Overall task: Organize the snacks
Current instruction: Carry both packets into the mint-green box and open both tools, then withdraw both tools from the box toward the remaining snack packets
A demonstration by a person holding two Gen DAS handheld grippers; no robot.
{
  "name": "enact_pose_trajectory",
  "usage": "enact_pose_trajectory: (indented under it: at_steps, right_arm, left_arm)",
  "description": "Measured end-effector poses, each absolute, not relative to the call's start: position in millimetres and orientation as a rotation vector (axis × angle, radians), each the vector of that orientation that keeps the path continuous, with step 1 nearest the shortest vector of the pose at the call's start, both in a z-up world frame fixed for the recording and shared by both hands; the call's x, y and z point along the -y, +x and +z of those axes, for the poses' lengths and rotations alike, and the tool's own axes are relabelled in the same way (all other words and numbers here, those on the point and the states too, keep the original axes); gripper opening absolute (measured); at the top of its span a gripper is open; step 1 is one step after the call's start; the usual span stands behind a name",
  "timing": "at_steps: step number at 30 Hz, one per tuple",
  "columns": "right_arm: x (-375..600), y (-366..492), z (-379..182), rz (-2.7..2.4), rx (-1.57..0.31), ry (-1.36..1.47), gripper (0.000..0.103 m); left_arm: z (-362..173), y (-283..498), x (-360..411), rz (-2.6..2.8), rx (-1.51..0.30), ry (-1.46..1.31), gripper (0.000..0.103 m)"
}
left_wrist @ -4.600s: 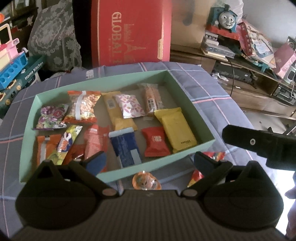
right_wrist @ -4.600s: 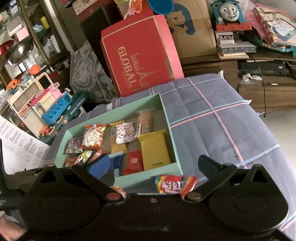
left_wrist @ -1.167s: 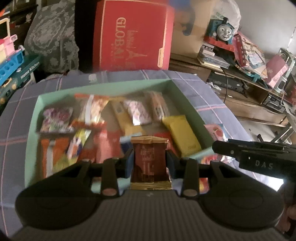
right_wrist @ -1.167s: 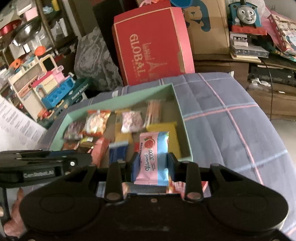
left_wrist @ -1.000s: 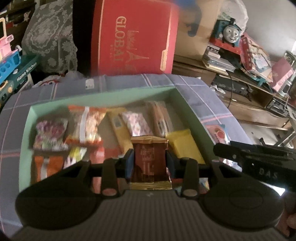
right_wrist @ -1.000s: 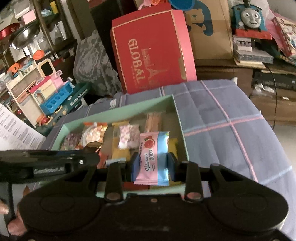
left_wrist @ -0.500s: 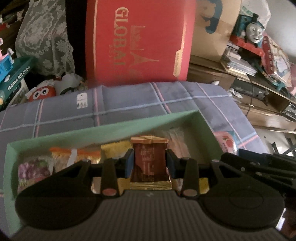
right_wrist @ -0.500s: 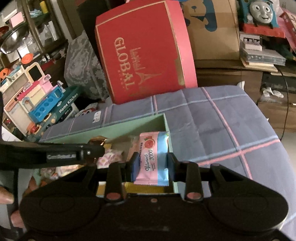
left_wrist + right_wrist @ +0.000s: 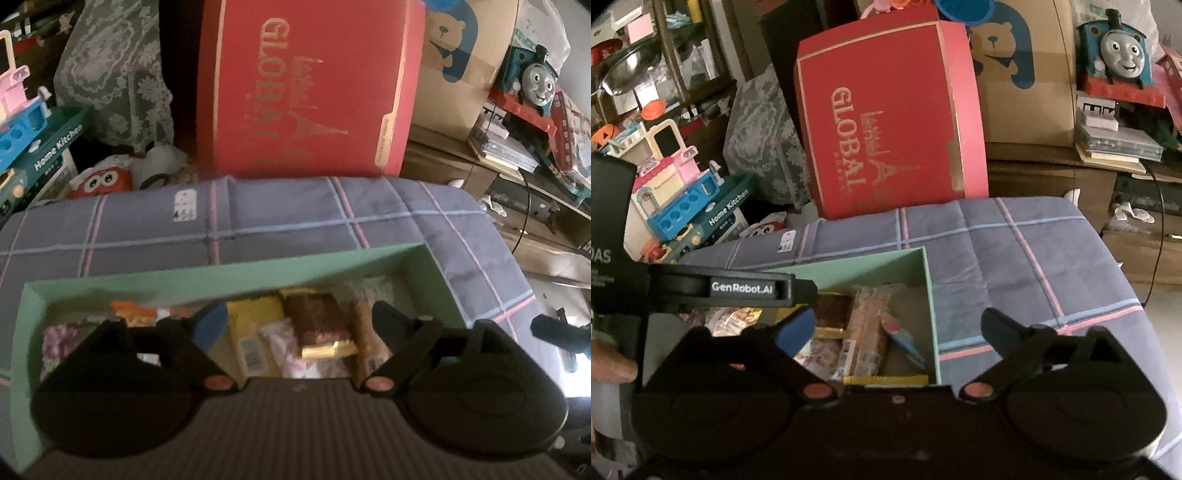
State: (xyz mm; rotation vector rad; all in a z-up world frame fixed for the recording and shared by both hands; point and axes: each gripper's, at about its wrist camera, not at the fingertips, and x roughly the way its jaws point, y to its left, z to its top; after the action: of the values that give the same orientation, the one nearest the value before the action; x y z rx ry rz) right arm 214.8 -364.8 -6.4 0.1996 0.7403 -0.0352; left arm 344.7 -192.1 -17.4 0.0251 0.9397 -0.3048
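A mint-green box (image 9: pixel 221 282) full of snack packets sits on a blue plaid cloth (image 9: pixel 295 214). My left gripper (image 9: pixel 295 325) is open above the box's far part. A brown and gold packet (image 9: pixel 319 325) lies loose in the box between its fingers. My right gripper (image 9: pixel 899 326) is open over the box's far right corner (image 9: pixel 929 295). A pink and blue packet (image 9: pixel 899 334) lies tilted against the box's right wall. The left gripper's body (image 9: pixel 731 286) crosses the right wrist view at the left.
A red GLOBAL box (image 9: pixel 306 92) stands behind the cloth, with a cardboard box (image 9: pixel 461 70) and a Thomas train toy (image 9: pixel 532 81) to its right. A toy kitchen set (image 9: pixel 683 195) is at the left. The cloth drops off at its right edge (image 9: pixel 1123 266).
Both grippers have opened. The brown packet has dropped from the left gripper into the box, and the pink packet from the right one. Both grippers have moved forward over the box's far end.
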Motion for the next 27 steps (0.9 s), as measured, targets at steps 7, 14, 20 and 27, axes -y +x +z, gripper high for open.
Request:
enact_pose_trajectory:
  at_steps: [7,14,20,27]
  right_arm:
    - [358,185,5,-0.033,-0.751,0.194,0.103]
    - [353,141,12,-0.042,-0.763,0.219,0.103]
    - [351,104,17,-0.051,-0.763,0.239,0.103]
    - [351,68,24,-0.067,-0.761,0.256,0.103]
  left_arm:
    - [-8,307,175,-0.309,-0.941,0.034,0.096]
    - [1,255,161,-0.319,-0.943,0.044,0.101]
    - [4,211,152,-0.318,-0.951,0.049,0.102]
    - [9,172,140,-0.319,-0.955,0.042,0.103]
